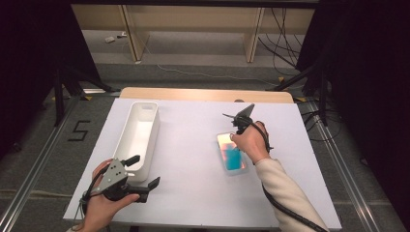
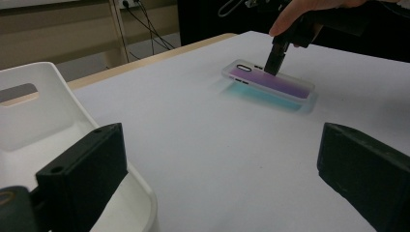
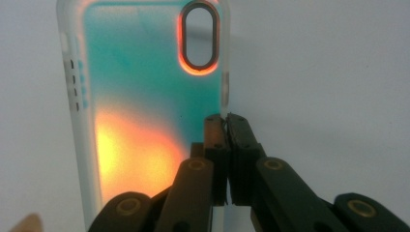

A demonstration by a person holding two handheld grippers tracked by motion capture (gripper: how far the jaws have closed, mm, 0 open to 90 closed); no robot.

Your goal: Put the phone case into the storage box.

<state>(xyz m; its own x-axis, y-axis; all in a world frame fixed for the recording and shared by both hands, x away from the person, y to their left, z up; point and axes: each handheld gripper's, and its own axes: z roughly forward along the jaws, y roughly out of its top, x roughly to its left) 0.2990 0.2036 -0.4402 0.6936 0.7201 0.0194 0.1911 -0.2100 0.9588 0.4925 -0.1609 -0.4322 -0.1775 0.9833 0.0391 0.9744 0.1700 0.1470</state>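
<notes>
Setting: a desk (image 1: 193, 159) with a pale sheet over its top and a strip of bare wood along the far edge; beyond it lie a grey floor and light wooden shelving.

Phone case: a translucent phone case (image 1: 231, 153) lies on the right half of the desk, long axis running roughly near to far. From above it shows teal with an orange patch; in the left gripper view (image 2: 268, 83) it reads purple on top with a teal glow under it. In that view one long side looks raised off the sheet. Its oval camera cut-out (image 3: 198, 38) is at the far end in the right gripper view.

Right tool: the right tool (image 3: 226, 126) has its two black jaws pressed together on the frosted long edge of the case, on the side nearest the camera cut-out. In the high view the right hand (image 1: 251, 141) sits over the far end of the case, a cream sleeve behind it.

Left tool: the left tool (image 1: 144, 171) is held low at the near left of the desk by the left hand (image 1: 101, 208). Its jaws stand spread wide with nothing between them. It points across the desk towards the case and is well apart from it.

Bin: a long white bin (image 1: 139, 137) stands on the left half of the desk, lengthwise near to far. It has a handle slot (image 2: 18, 92) in its end wall. Its near end lies just beside the left tool, one jaw showing above the rim in the left gripper view.
</notes>
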